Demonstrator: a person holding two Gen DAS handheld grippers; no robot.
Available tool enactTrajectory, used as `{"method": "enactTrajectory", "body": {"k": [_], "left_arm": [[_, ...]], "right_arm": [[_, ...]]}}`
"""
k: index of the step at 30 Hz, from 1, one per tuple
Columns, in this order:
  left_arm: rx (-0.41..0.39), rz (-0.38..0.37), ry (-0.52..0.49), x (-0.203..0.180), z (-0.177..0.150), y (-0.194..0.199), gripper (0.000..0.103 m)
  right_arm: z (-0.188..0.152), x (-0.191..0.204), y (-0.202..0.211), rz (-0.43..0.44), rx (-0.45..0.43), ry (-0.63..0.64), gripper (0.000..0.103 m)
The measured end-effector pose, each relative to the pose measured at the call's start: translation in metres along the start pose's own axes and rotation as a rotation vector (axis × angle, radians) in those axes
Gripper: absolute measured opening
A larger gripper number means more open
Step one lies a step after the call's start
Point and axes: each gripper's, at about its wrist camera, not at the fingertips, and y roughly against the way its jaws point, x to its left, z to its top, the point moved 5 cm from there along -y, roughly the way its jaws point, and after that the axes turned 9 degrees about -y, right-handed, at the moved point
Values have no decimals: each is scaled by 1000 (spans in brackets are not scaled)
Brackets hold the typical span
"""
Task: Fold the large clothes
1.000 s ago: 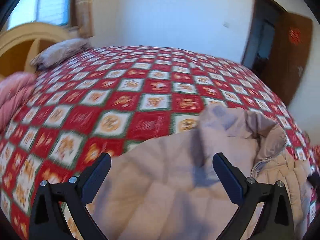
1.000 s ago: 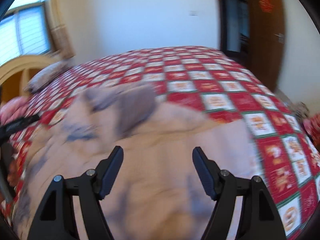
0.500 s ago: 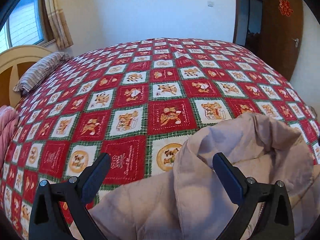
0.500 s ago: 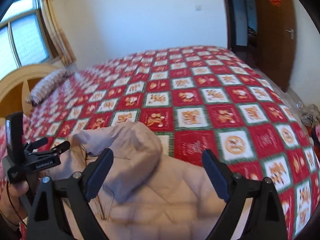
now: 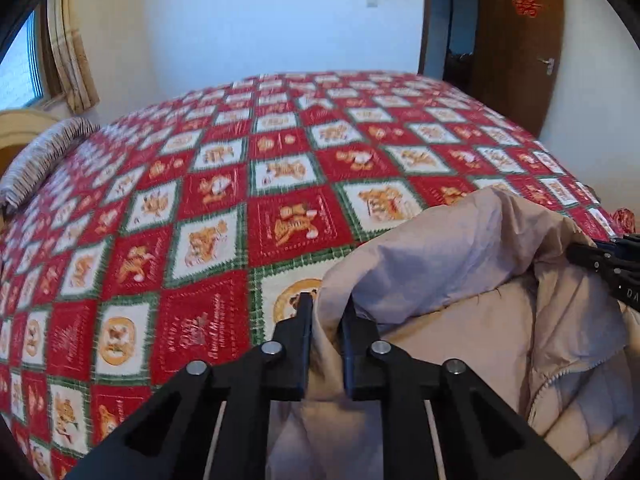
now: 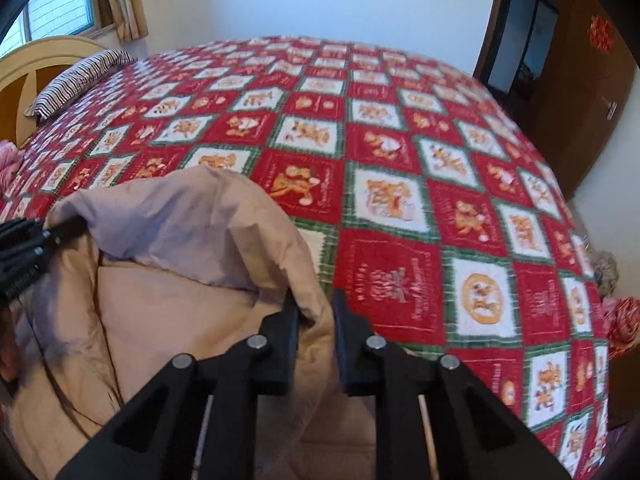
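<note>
A beige puffer jacket [image 5: 472,264] with a hood lies at the near edge of a bed. My left gripper [image 5: 326,312] is shut on the left edge of its hood. My right gripper [image 6: 314,308] is shut on the right edge of the same hood of the jacket [image 6: 172,280]. The hood cloth stretches between the two grippers. The right gripper's fingers show at the right edge of the left wrist view [image 5: 608,264], and the left gripper's fingers show at the left edge of the right wrist view [image 6: 24,240].
The bed has a red, white and green checked quilt [image 5: 248,184] that fills most of both views. A striped pillow [image 6: 76,80] and a wooden headboard [image 6: 24,76] are at the far left. A brown door [image 5: 516,36] stands at the far right.
Both grippers were open above the jacket. They have come down and shut on the two sides of the hood.
</note>
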Motion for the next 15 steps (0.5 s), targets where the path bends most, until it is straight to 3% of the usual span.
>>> {"method": "enactTrajectory", "body": {"k": [9,15], "left_arm": [[-62,4,-2,5,-38,39,1],[-32,2,-34,-8,-74,36,1]], "right_arm": [[-30,-17,28,-15,-60,23,6],[-55,-21,27,-27,-55,45,5]]}}
